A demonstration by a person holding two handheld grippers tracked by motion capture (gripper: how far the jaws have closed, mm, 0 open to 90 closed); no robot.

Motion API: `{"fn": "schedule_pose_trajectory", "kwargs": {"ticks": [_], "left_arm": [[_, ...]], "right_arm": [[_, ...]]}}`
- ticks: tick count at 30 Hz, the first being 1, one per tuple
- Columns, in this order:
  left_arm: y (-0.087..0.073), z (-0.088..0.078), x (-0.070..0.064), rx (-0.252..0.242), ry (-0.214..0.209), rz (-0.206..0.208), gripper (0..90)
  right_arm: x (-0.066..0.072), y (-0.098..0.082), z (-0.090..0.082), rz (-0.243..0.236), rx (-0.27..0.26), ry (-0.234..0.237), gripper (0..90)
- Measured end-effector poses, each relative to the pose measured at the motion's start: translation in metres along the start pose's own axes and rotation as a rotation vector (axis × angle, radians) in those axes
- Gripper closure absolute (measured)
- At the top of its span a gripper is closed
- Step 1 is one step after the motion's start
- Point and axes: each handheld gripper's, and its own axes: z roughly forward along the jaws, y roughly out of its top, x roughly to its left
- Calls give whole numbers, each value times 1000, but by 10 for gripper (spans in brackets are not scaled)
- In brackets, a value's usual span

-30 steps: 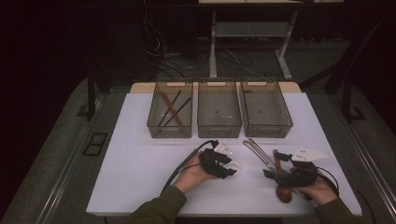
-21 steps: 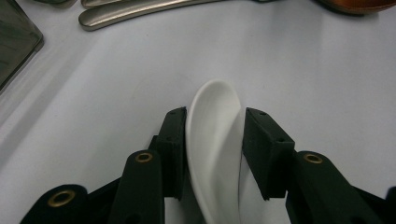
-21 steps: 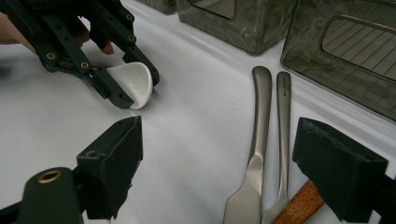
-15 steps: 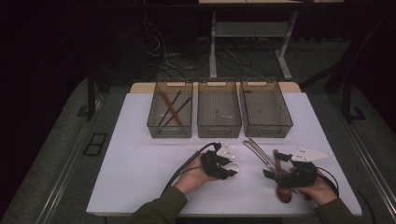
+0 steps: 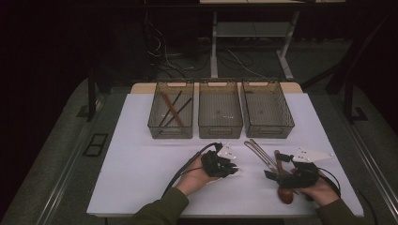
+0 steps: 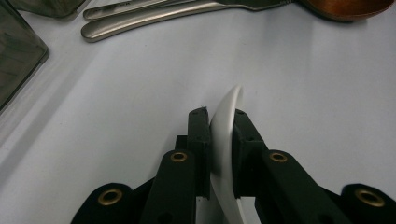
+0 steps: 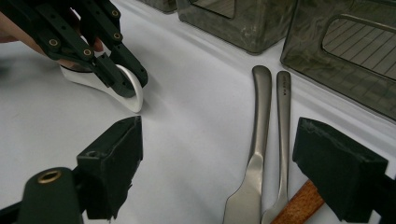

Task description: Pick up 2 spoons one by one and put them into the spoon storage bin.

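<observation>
The white spoon [image 6: 224,140] is seen as smooth, glossy plastic or ceramic, which of the two cannot be told; the left gripper [image 6: 219,126] is made of matt black plastic set with brass-coloured eyelets, and the same matt black finish is shown by the right gripper [image 7: 217,154], whose pads [image 7: 116,154] look rough and foam-like; the two metal utensil handles [image 7: 268,121] are finished in brushed, satin steel; a wooden handle [image 7: 299,203] is seen in warm orange-brown with a slight sheen; the bins [image 5: 219,110] are formed of smoky, translucent plastic; the table [image 5: 141,164] is covered by a smooth, matt white surface.
</observation>
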Motion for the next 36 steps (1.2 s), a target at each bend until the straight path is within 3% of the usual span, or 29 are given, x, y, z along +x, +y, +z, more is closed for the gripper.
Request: {"fn": "schedule_pose_trajectory", "kwargs": {"ticks": [8,17,36], "left_arm": [[0,-1,0,2,2,-6,805],[0,-3,-1,7,-3,13,806],[-1,-27,6,-32,6,7,806]], "right_arm": [[0,0,0,-1,-2,2,158],[1,0,0,-8,1,0,158],[1,0,1,-5,3,9,148]]}}
